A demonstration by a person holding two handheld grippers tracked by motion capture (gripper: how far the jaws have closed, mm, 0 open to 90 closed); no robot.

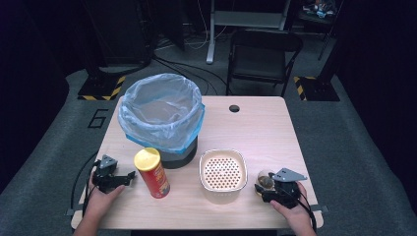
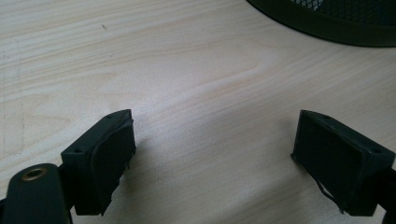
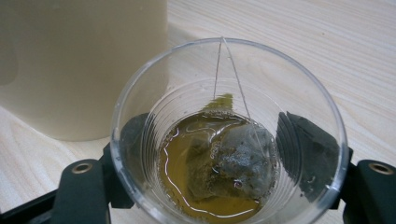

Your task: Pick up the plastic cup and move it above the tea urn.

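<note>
A clear plastic cup holds brownish tea and a soaked tea bag whose string runs up over the far rim. My right gripper has a jaw on either side of the cup, pads against its walls, near the table's front right corner. The cup stands just right of the cream perforated container. At the front left my left gripper is open over bare wood, nothing between its jaws.
A bin lined with a pale blue bag stands at the back left; its dark mesh base lies ahead of the left gripper. A red chips can with a yellow lid stands between left gripper and container. The cream container's wall rises left of the cup.
</note>
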